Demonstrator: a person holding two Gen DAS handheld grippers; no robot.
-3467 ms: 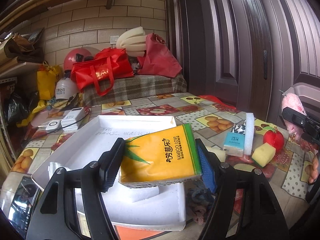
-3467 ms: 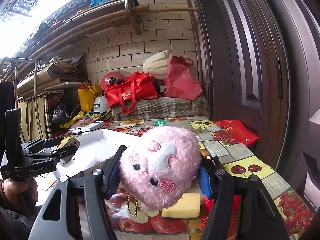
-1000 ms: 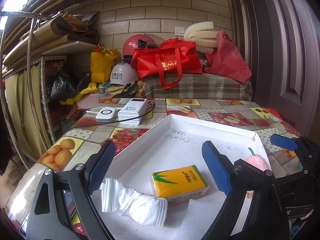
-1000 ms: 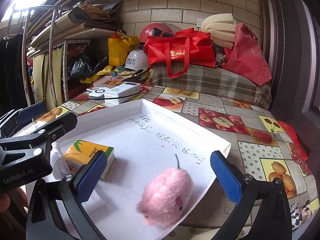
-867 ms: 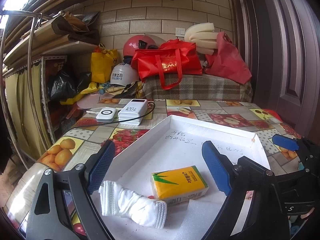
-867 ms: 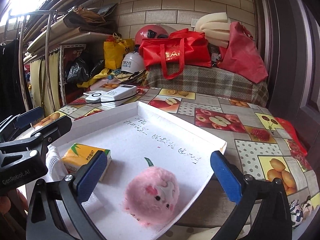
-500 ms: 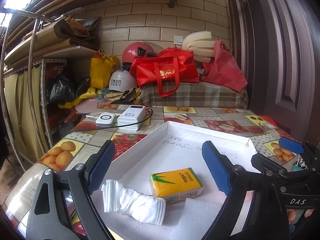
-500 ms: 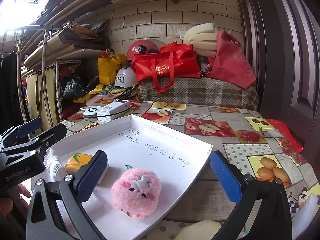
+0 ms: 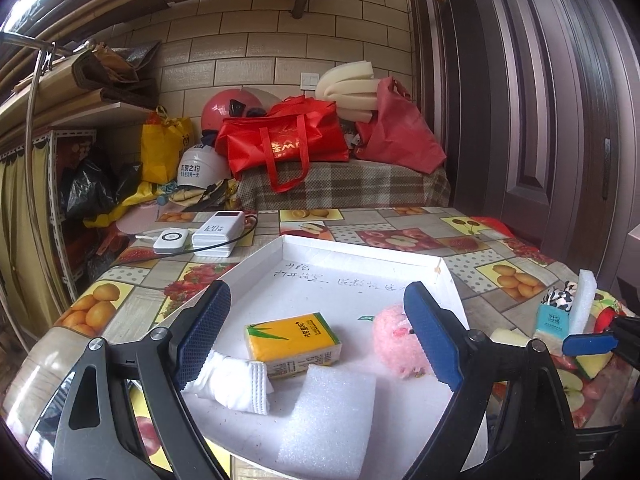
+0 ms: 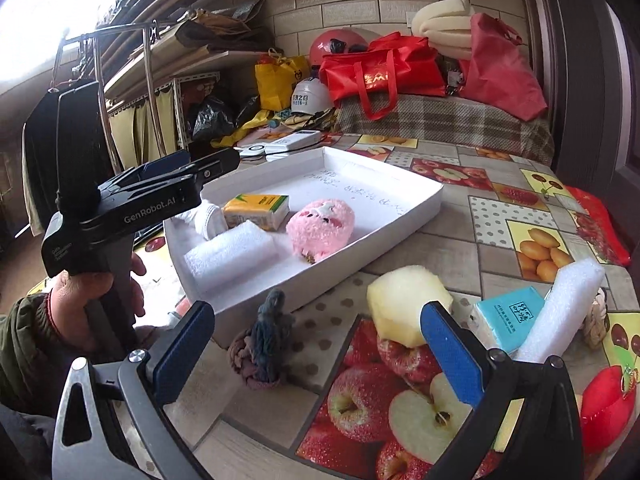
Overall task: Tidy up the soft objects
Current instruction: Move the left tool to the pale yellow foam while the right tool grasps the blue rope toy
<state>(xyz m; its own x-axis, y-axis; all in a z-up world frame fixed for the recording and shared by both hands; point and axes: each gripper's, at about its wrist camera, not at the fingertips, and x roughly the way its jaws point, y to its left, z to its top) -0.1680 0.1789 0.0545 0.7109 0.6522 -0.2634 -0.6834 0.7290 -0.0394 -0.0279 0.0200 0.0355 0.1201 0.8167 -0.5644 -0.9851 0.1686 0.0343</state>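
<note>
A white tray [image 9: 360, 248] [image 10: 424, 196] holds a yellow tissue pack [image 9: 294, 338] [image 10: 256, 205], a pink plush [image 9: 394, 338] [image 10: 322, 229], a rolled white cloth [image 9: 234, 380] [image 10: 210, 216] and a white foam pad [image 9: 328, 420] [image 10: 230, 254]. My left gripper [image 9: 316, 340] is open and empty above the tray's near end. My right gripper [image 10: 316, 350] is open and empty over the table, right of the tray. Between its fingers lie a grey knotted rope [image 10: 262, 344] and a yellow sponge [image 10: 404, 304]. A teal tissue pack [image 10: 508, 316] [image 9: 552, 318] and a white foam bar [image 10: 560, 312] [image 9: 582, 300] lie further right.
A red soft toy [image 10: 608, 400] sits at the table's right edge. A power bank [image 9: 218, 232] and white charger [image 9: 172, 240] lie behind the tray. Red bags [image 9: 288, 144], helmets and foam are stacked at the back. A dark door [image 9: 540, 120] stands at right.
Both grippers let go: the tissue pack and pink plush now lie in the tray. My right gripper has drawn back and down to the loose items right of the tray.
</note>
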